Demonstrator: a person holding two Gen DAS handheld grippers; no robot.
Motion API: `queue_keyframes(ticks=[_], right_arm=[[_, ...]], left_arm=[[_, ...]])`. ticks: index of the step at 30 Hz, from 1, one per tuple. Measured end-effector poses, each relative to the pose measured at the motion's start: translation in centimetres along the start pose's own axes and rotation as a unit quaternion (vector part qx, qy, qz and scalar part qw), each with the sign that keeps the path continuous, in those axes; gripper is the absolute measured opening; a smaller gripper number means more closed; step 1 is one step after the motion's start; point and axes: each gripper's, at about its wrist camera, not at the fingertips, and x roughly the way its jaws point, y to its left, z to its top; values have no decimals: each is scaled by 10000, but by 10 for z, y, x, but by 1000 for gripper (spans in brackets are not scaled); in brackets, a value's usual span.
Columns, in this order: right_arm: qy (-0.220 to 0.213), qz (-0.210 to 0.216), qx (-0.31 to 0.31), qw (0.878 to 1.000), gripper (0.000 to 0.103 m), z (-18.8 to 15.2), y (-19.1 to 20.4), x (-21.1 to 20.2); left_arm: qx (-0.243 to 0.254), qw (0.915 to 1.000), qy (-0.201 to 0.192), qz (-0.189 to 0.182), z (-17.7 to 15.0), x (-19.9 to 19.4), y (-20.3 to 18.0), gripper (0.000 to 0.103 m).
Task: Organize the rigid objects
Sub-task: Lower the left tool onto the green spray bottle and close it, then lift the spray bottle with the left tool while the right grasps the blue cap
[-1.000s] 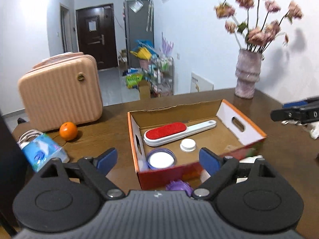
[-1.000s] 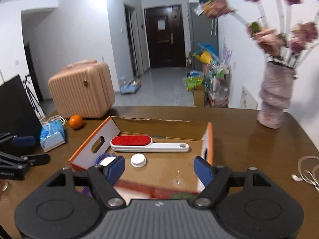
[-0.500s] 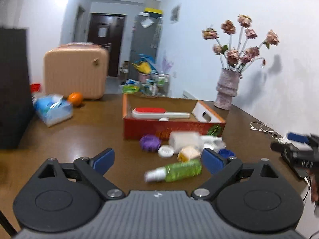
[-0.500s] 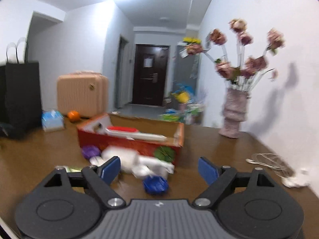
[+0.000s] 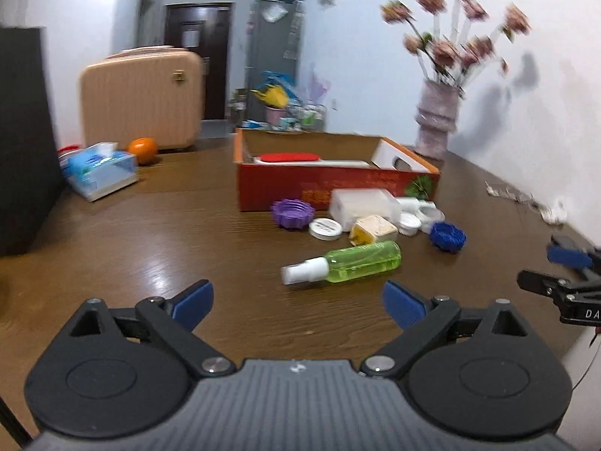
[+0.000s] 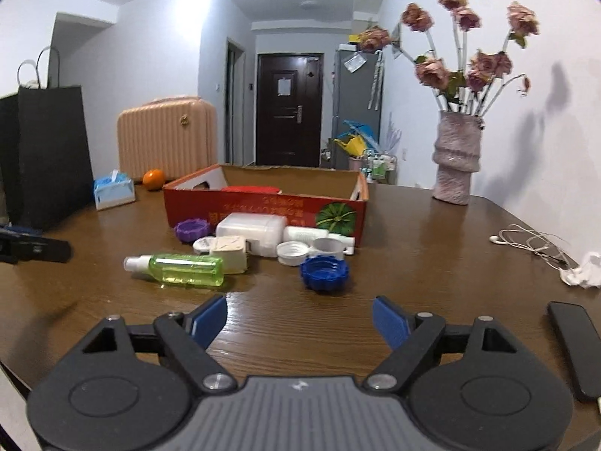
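A red cardboard box stands mid-table with a red lint brush inside. In front of it lie a green spray bottle, a purple cap, a blue cap, a white container, a beige cube and white lids. My left gripper is open and empty, low over the table before the bottle. My right gripper is open and empty, just before the blue cap.
A pink suitcase, an orange and a tissue pack sit at the back left beside a black bag. A vase of flowers stands back right. Earphones, crumpled paper and a dark phone lie right.
Both grippers have pulled back from above the box and dropped low to the table. The loose objects in front of the box have come into view.
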Motion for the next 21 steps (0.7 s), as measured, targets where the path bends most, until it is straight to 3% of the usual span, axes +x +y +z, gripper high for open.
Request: queue_keyframes(ticks=[6,9,11,13,17,21], right_arm=[[277,135,-193,9993,80,-1,13,30],[358,162,-155,9991,80,2,12,44],[444,131,-129,9988,79,4,12,54],[496,107,-143,9986,79,6,12,64],[556,140,-150,9982,79,10,12,76],[571,196,-188,9980,78,12,14,85]], left_arm=[[621,9969,214,-423,2,62,0,98],[1060,9898,85,-945,4,86,2,98],[1172,9859,257,-1165,9,105,2,94],[1128,9834,509,-1331,11,120,4,73],[953,9789,693,-1669,13,126,13,57],[944,9777,502,-1809,2,104,15,35]])
